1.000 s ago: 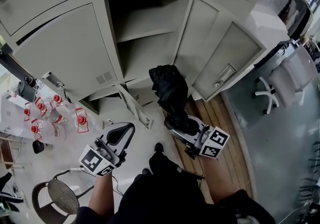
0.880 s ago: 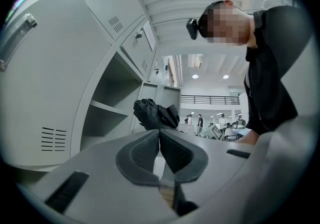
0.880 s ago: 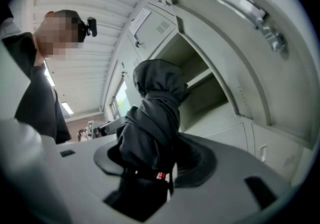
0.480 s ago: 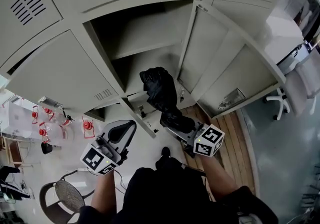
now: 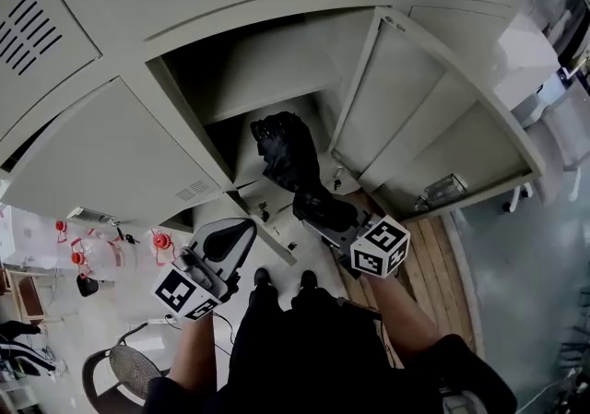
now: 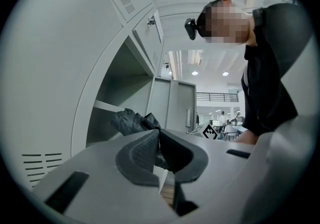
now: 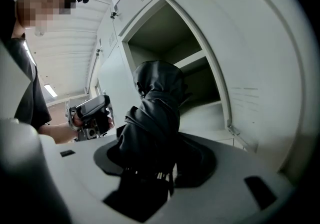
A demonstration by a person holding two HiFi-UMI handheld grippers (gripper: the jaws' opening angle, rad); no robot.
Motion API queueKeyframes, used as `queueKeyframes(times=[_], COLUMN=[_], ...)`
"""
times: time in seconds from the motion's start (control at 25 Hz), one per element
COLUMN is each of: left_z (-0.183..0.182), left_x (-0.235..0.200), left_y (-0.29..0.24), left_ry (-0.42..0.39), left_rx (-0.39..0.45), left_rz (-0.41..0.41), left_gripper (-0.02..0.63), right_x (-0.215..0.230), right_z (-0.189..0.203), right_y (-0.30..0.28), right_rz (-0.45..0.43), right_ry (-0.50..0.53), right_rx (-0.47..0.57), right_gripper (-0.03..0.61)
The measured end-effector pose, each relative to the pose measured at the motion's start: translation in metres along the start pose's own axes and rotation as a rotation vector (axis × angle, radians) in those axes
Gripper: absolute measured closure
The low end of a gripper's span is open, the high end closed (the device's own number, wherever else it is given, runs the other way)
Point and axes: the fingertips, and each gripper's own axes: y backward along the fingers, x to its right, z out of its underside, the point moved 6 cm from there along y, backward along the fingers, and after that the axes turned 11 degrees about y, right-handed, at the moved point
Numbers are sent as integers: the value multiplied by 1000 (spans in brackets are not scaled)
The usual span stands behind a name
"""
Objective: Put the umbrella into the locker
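Observation:
A black folded umbrella [image 5: 288,156] stands up out of my right gripper [image 5: 320,209], which is shut on its lower end. In the right gripper view the umbrella [image 7: 154,113] rises between the dark pads [image 7: 200,160], and its top is level with the shelf. The grey locker [image 5: 267,89] is open straight ahead, with a shelf [image 5: 263,100] across it and its door [image 5: 396,103] swung out to the right. The umbrella's top is at the mouth of the space under the shelf. My left gripper [image 5: 228,244] hangs lower left, shut and empty, its pads [image 6: 145,153] touching.
A second open door [image 5: 461,159] stands further right. A small lower door [image 5: 267,230] juts out between the grippers. Red-capped items [image 5: 161,242] and a round mesh stool [image 5: 120,371] are at the lower left. Wooden floor planks [image 5: 442,260] run along the right.
Both grippers have moved closer to the locker. The umbrella's top has gone from in front of the lower doors to the open compartment's mouth. The right gripper's hold is unchanged.

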Motion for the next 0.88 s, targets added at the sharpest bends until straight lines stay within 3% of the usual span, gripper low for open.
queueKeyframes(times=[0.44, 0.88], left_z=[-7, -9], left_x=[-18, -28], left_y=[12, 25], left_ry=[24, 28], left_rx=[-29, -38], left_rz=[115, 148], left_gripper=[595, 595], right_x=[8, 18], right_z=[-8, -21], right_y=[-29, -69], right_rz=[98, 150], right_ry=[69, 115], right_rx=[-127, -188], right_gripper=[353, 353])
